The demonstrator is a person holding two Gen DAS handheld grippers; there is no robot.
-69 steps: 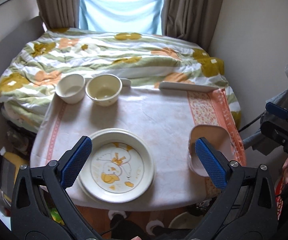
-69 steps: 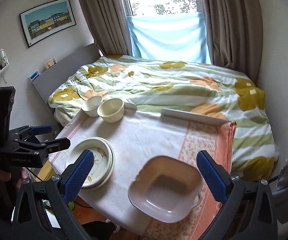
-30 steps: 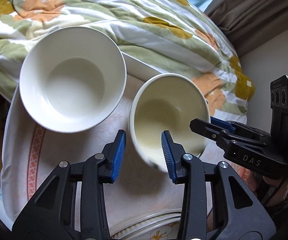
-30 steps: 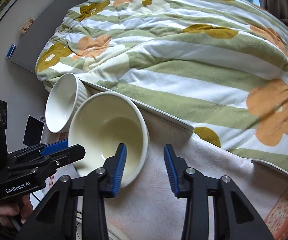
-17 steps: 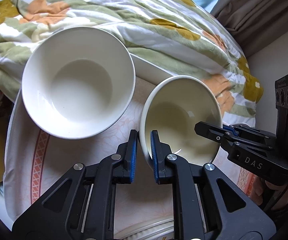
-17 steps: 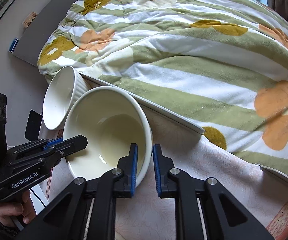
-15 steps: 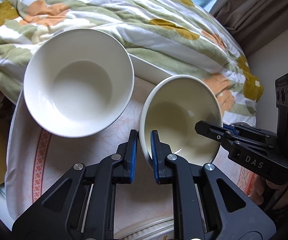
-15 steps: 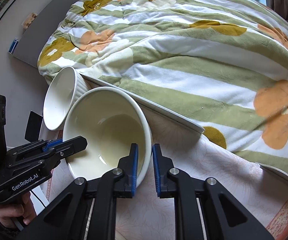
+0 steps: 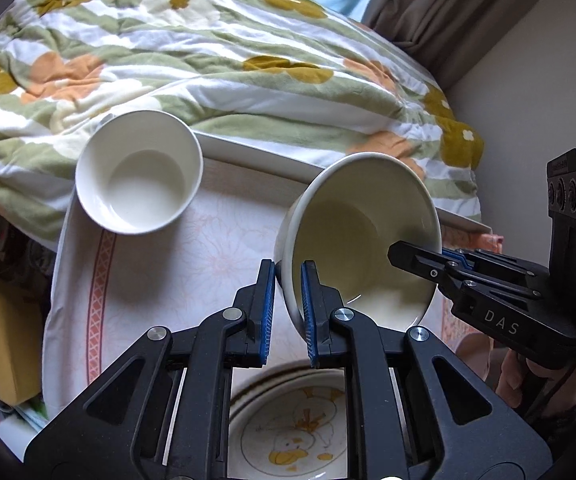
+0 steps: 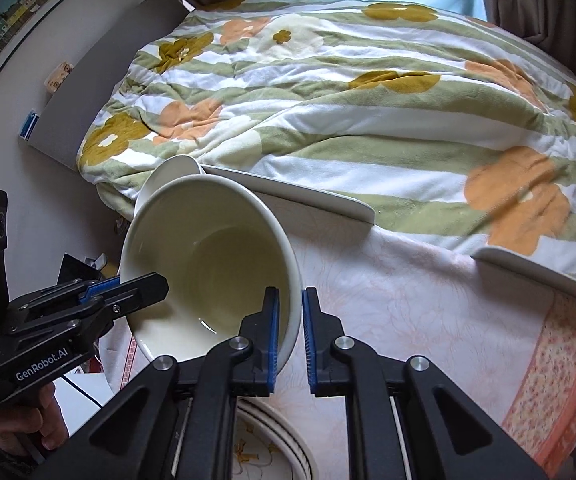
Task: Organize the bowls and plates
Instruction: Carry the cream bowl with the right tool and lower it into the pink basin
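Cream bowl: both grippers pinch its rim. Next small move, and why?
Probably carry the cream bowl across to the white bowl and nest it there. The left gripper and right gripper each clamp opposite sides of its rim, it hangs tilted above the tablecloth, and the white bowl sits empty.

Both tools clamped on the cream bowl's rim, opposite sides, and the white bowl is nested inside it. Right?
Not quite. The white bowl is not nested: the left wrist view shows it standing apart on the tablecloth, empty. The rest holds: the left tool and right tool are each shut on the cream bowl rim, on opposite sides.
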